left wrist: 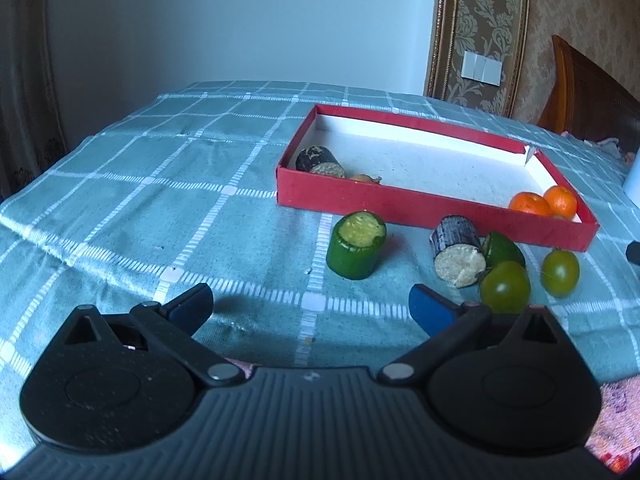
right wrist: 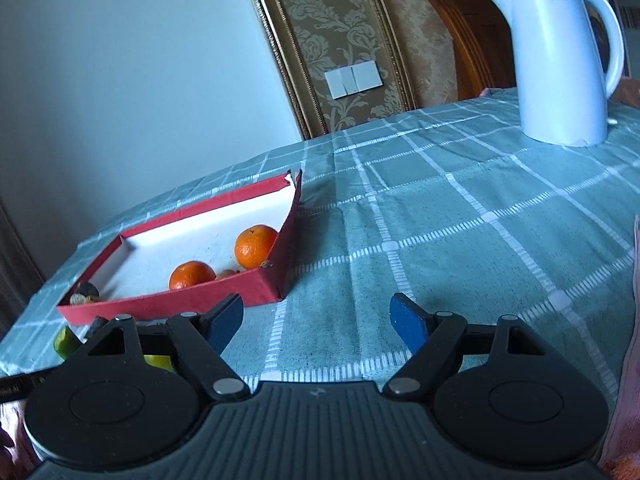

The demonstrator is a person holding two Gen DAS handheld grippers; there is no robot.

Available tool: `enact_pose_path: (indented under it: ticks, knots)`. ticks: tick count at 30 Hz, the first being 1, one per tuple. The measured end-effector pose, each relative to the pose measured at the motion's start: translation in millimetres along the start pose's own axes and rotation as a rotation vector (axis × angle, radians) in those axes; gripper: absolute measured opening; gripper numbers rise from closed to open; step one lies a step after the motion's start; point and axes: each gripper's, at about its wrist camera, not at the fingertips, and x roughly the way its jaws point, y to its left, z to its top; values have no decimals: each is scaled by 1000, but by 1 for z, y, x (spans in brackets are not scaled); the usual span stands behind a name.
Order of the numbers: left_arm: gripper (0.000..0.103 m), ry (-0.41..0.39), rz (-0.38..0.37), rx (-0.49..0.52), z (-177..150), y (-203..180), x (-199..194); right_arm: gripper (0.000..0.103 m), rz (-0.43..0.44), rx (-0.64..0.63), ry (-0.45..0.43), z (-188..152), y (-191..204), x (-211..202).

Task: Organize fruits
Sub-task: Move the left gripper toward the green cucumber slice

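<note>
A red box (left wrist: 400,202) (right wrist: 200,298) lies on the checked cloth. Inside it are two oranges (left wrist: 529,204) (right wrist: 254,246), a dark cut cylinder (left wrist: 316,159) and a small brownish item. In front of the box stand a green cut piece (left wrist: 355,245), a dark cut piece (left wrist: 457,250), a green wedge (left wrist: 505,248) and two green round fruits (left wrist: 505,287). My left gripper (left wrist: 310,306) is open above the cloth, short of these pieces, holding nothing. My right gripper (right wrist: 316,320) is open near the box's right corner, with nothing between its fingers.
A white electric kettle (right wrist: 560,60) stands at the far right of the table. A wooden chair back (right wrist: 472,44) rises behind it. A pinkish cloth (right wrist: 624,360) lies at the right near edge. Wall and a gold-framed panel lie beyond the table.
</note>
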Motion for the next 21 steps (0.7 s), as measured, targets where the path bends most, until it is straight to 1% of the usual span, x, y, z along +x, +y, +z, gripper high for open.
enact_pose_path:
  ticks: [3, 6, 14, 18, 21]
  knots:
    - [103, -6, 5, 19, 0, -3, -1, 80, 5, 19, -7, 0, -3, -1]
    - [103, -31, 15, 41, 1, -6, -4, 80, 12, 35, -12, 1, -5, -2]
    - [103, -90, 7, 97, 12, -18, -12, 80, 23, 56, -22, 1, -9, -2]
    - [103, -78, 22, 104, 19, -22, -4, 80, 27, 61, -26, 0, -10, -3]
    - [103, -38, 27, 117, 21, -23, 5, 80, 29, 64, -27, 1, -10, -3]
